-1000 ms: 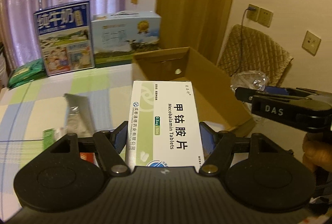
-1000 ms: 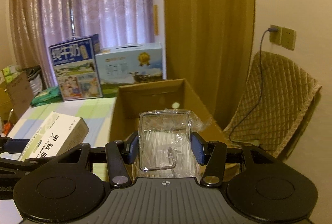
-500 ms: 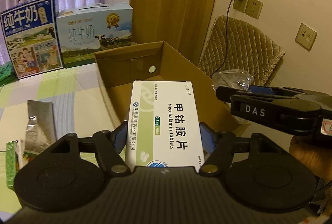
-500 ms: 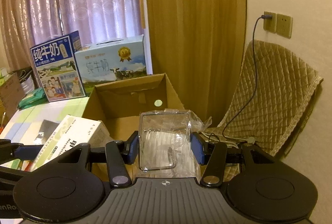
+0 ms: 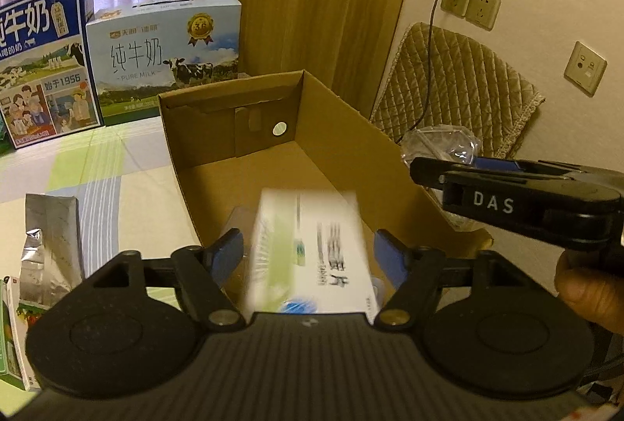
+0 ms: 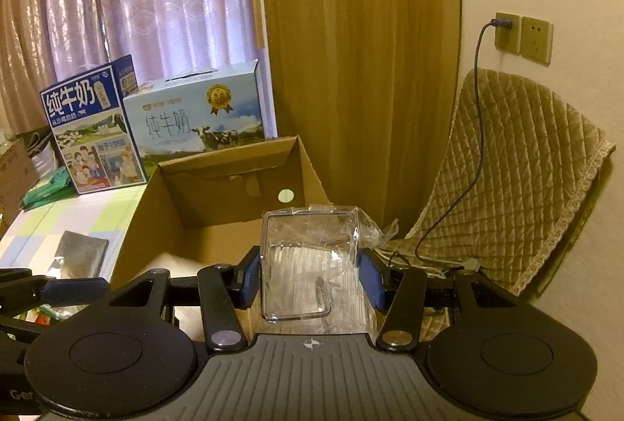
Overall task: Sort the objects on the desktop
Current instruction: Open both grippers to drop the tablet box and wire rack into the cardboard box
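A white and green medicine box (image 5: pixel 312 249), motion-blurred, lies tilted between my left gripper's (image 5: pixel 310 257) fingers over the open cardboard box (image 5: pixel 351 132). The blue pads stand apart from its sides, so the left gripper is open. In the right wrist view the medicine box shows as a white blur (image 6: pixel 175 263) inside the cardboard box (image 6: pixel 230 171). My right gripper (image 6: pixel 310 278) is shut on a clear plastic box (image 6: pixel 308 245) wrapped in film, held above the carton's right wall. From the left wrist view it sits at right (image 5: pixel 421 171), held by a hand.
Two milk cartons (image 5: pixel 39 70) (image 5: pixel 167 58) stand behind the cardboard box on the checked tablecloth. A silver pouch (image 5: pixel 50 245) and a green packet (image 5: pixel 7 335) lie at left. A quilted chair (image 5: pixel 460 89) with a charging cable stands at right by the wall.
My left gripper moved over the cardboard box and opened; the medicine box slipped from its grip and is dropping, tilted. The right gripper still holds the clear box and shifted toward the carton.
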Available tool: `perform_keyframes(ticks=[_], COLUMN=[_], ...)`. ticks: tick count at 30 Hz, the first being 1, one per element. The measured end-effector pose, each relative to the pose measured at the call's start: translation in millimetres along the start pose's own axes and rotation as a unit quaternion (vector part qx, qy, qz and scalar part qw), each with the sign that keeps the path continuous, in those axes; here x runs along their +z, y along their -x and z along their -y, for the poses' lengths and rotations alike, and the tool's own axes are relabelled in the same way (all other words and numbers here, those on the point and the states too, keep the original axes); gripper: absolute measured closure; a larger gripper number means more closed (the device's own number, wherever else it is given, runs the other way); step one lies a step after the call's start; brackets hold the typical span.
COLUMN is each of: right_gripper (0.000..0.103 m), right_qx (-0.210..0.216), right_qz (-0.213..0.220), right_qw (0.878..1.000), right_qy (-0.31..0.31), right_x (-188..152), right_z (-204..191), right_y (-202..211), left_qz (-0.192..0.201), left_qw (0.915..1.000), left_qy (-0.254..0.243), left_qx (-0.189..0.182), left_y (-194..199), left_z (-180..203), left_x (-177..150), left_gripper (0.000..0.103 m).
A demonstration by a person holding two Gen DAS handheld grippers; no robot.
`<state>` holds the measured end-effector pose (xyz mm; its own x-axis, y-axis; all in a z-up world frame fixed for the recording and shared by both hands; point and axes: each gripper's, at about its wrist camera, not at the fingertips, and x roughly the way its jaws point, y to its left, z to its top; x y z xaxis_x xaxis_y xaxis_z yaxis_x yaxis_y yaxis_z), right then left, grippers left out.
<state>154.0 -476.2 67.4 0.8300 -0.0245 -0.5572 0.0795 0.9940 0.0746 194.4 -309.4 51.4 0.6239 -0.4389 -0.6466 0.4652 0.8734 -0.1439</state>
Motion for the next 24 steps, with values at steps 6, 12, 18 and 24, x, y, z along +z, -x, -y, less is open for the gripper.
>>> perform_keyframes(ticks=[6,12,18,24], right_gripper=[0.054,0.054,0.048,0.038], right_qx=[0.005,0.018,0.041,0.033], right_qz=[-0.009,-0.012,-0.022,-0.006], right_qw=[1.0,1.0,0.999,0.999], right_qy=[0.001,0.003,-0.017,-0.027], right_x=[-5.4,-4.5,-0.3,0.7], right_z=[-3.5,-12.1,-12.3,-7.3], right_y=[-7.5,-12.8,-18.5,-6.7], left_qz=[0.008,0.014,0.016,0.013], left_qw=[0.9998,0.9994,0.999,0.9985], left_qy=[0.013,0.028,0.033,0.044], left_qx=[0.009,0.018,0.024,0.032], left_y=[11.9,25.4,34.3,40.0], left_z=[-16.0,-29.5,-36.8,-45.8], left_x=[-5.4,-12.4,-16.0,-23.7], left_gripper=[0.031,0.031,0.031,0.03])
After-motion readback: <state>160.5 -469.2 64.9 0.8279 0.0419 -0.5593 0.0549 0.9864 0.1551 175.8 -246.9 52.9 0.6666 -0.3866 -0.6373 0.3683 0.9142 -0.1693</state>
